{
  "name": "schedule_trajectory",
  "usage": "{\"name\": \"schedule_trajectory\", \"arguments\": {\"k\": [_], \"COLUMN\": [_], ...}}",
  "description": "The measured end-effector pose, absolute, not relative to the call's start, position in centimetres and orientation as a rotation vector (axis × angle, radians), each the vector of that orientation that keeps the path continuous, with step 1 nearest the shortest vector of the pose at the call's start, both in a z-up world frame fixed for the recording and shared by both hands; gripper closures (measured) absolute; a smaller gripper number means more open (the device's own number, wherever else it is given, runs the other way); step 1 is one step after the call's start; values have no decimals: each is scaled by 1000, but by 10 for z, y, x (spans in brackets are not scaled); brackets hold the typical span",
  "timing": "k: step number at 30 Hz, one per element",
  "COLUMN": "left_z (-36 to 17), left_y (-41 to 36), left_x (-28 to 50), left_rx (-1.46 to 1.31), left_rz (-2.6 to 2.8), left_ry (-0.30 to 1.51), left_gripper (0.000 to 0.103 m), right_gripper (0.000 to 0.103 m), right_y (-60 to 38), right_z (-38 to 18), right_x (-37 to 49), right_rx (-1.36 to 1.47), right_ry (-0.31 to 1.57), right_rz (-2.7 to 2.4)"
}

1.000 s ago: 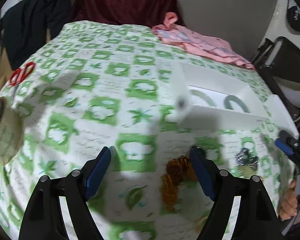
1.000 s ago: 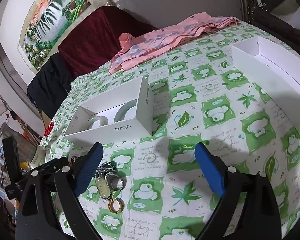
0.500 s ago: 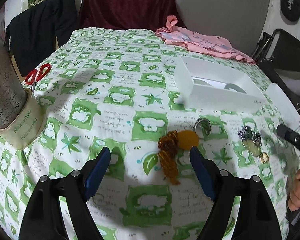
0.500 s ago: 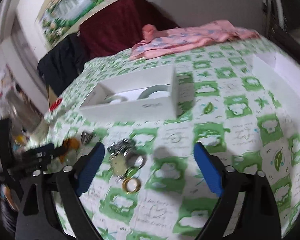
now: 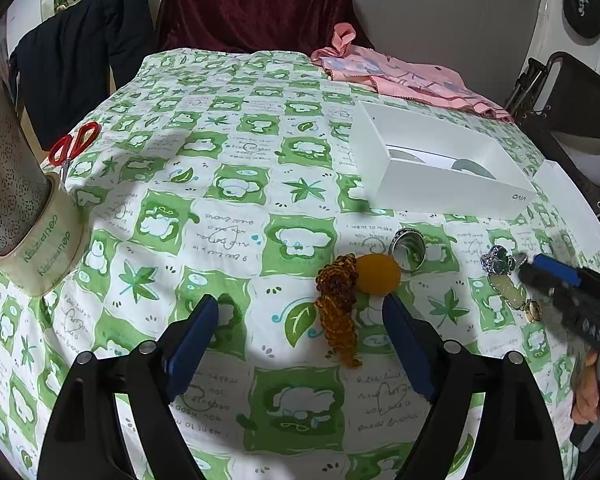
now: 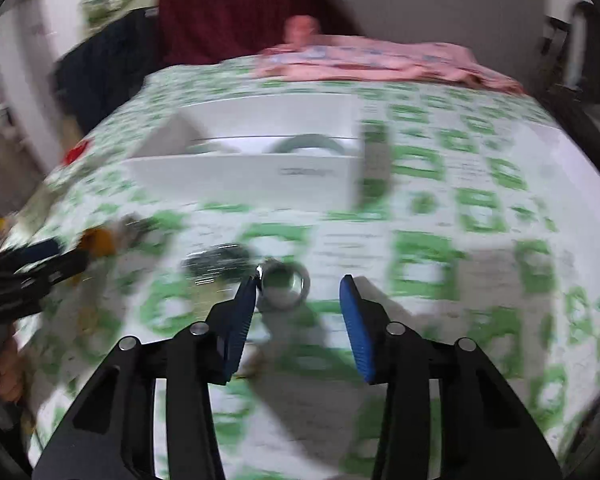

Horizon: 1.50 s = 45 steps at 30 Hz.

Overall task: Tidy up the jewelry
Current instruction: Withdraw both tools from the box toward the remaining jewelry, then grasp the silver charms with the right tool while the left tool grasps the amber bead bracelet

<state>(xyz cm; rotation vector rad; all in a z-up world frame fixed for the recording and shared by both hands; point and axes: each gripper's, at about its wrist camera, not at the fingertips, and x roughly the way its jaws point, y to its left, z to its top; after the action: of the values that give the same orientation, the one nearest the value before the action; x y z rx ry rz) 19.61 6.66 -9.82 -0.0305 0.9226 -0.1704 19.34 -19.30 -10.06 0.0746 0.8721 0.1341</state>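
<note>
My left gripper (image 5: 300,312) is open and empty above the green patterned cloth, with an amber bead string (image 5: 338,312) and an orange pendant (image 5: 378,274) lying between its fingertips. A wide silver ring (image 5: 409,245) lies just beyond them. A dark silver brooch (image 5: 499,261), a pale stone pendant (image 5: 507,289) and a small gold ring (image 5: 533,311) lie to the right, beside my right gripper (image 5: 540,270). In the blurred right wrist view my right gripper (image 6: 298,290) is open around a silver ring (image 6: 286,280). A white box (image 5: 440,164) holds jade bangles (image 5: 472,167).
A tape roll (image 5: 40,236) around a metal cylinder (image 5: 4,176) stands at the left edge. Red scissors (image 5: 73,144) lie behind it. Pink cloth (image 5: 404,76) lies at the far side. A white box lid (image 5: 572,200) sits right of the box.
My left gripper has pulled back from the jewelry. My right gripper has swung left and down onto the pile, and its jaws have narrowed around a silver ring.
</note>
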Motion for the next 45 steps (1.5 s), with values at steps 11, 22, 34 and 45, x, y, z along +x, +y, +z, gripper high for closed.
{"name": "schedule_trajectory", "arguments": {"k": [11, 22, 34, 45], "left_z": [-98, -93, -96, -98], "left_y": [63, 54, 46, 46], "left_x": [195, 190, 190, 201], "left_rx": [-8, 37, 52, 10], "left_rz": [-179, -188, -238, -287], "left_ry": [917, 880, 893, 914], "left_gripper": [20, 20, 36, 83], "right_gripper": [68, 61, 86, 86], "right_y": [-173, -141, -173, -187], "right_z": [-82, -99, -87, -79], "right_x": [173, 211, 200, 197], "right_rx": [1, -60, 80, 150], "right_ry": [744, 887, 812, 782], "right_rz": [269, 346, 342, 334]}}
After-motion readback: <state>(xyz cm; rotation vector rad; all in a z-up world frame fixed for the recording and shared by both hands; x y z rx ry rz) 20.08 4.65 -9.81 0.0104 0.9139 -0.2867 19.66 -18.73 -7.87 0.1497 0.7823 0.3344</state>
